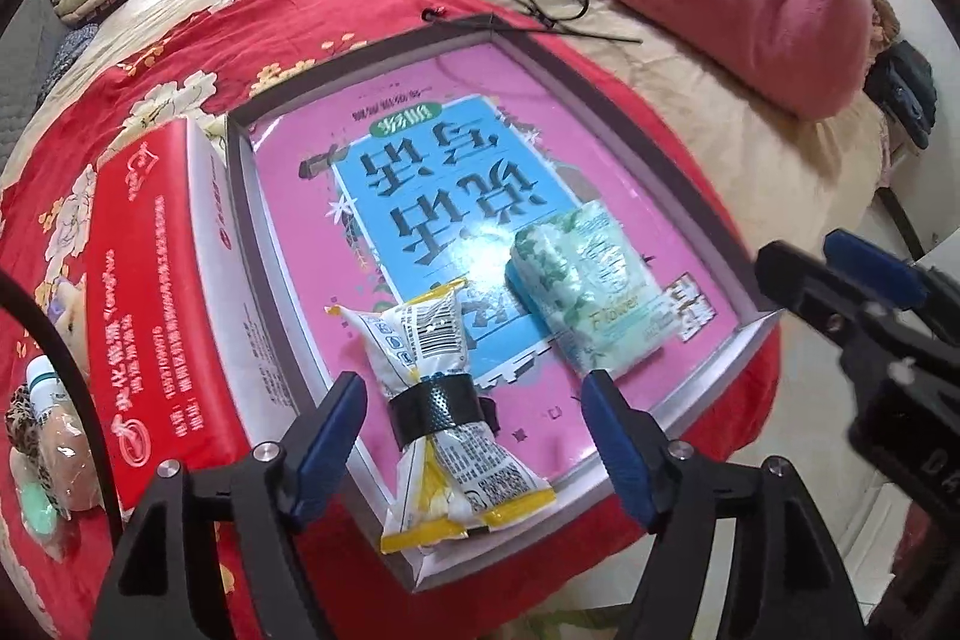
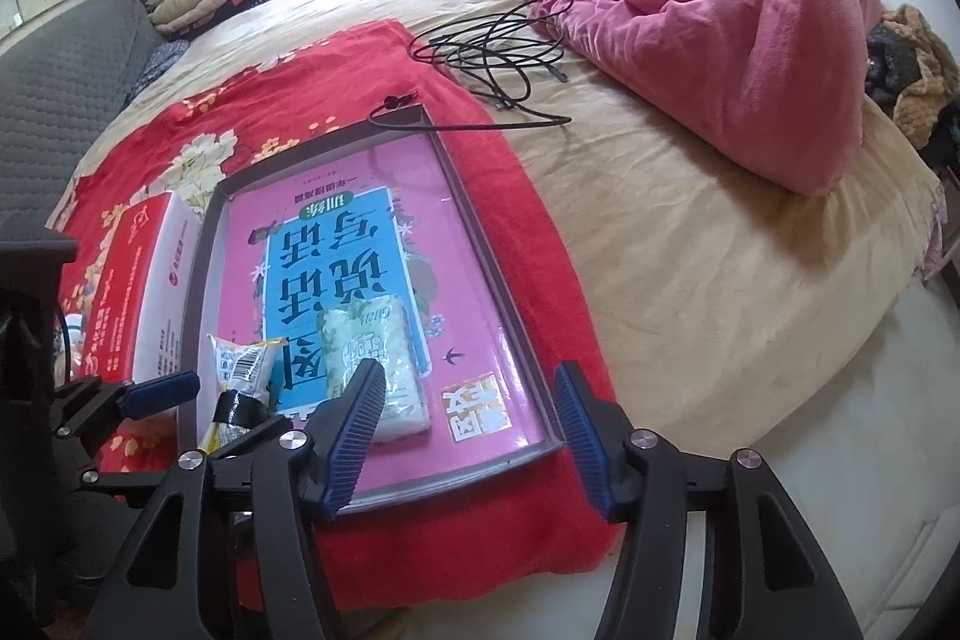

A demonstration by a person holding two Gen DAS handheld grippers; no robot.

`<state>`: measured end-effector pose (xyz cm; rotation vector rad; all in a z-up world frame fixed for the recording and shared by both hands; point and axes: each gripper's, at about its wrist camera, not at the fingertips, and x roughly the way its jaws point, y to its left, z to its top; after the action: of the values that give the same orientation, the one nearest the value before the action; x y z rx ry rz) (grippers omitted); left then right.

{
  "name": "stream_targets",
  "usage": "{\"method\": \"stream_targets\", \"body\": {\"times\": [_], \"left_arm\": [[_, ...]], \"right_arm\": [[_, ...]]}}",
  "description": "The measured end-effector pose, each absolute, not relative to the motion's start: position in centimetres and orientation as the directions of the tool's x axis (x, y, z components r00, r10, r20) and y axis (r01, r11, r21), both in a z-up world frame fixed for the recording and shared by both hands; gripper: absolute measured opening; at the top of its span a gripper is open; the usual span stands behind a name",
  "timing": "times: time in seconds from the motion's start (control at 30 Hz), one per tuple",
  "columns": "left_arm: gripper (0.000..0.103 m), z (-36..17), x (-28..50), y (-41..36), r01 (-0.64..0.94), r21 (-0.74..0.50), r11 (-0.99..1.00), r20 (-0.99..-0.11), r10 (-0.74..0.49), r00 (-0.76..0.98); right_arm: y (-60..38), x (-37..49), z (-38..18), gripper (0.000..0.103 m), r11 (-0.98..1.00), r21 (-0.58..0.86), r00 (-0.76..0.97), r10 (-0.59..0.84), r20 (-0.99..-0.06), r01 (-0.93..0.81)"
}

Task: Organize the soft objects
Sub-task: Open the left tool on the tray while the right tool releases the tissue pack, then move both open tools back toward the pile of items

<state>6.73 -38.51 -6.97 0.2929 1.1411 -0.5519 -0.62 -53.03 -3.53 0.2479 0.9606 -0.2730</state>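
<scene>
- Left claw (image 1: 474,436): fingers spread, pads clear of everything; the yellow-and-white snack packet (image 1: 447,400) lies between them untouched, a black band around its middle, its near end hanging over the tray's front rim.
- Right claw (image 2: 468,430): also spread, nothing pinched; it hovers over the near right part of the tray; the green tissue pack (image 2: 375,370) lies just beyond and partly behind its left finger, not between the pads.
- Tray (image 1: 708,406): shallow grey-rimmed box lid, its floor covered by a pink and blue printed sheet; both soft packs rest inside at the near end, side by side, close but apart as far as I can tell.
- Progress, judged: two soft items are already in the tray and released; most of the tray floor is bare.
- Remaining, judged: a small cluster of soft things (image 1: 48,460) sits at the far left edge of the left wrist view, outside the tray; likely next candidates, identity unclear.
- Red carton (image 1: 150,310) stands touching the tray's left side.
- Surface: a bed, no bench; red floral blanket (image 2: 252,100) under the tray, beige sheet beyond; black cable (image 2: 498,46) coiled past the tray; pink duvet (image 2: 720,10) heaped at the far right.
- Room: bright window, clothes piled along the far side.
</scene>
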Motion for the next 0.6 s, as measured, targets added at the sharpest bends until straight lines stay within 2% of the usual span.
{"method": "stream_targets", "body": {"times": [0.13,0.6], "left_arm": [[0.08,-5.0,6.2,-37.9,0.553,-0.071,0.83,-0.895,-0.298,0.332],[0.082,-0.8,5.4,-34.1,0.529,-0.119,0.841,-0.86,-0.353,0.368]], "right_arm": [[-53.0,-1.0,-2.9,0.068,0.934,0.082,0.549,-0.131,-0.825,0.347],[-51.4,-1.9,-0.1,0.074,0.933,0.046,0.572,-0.18,-0.8,0.357]]}}
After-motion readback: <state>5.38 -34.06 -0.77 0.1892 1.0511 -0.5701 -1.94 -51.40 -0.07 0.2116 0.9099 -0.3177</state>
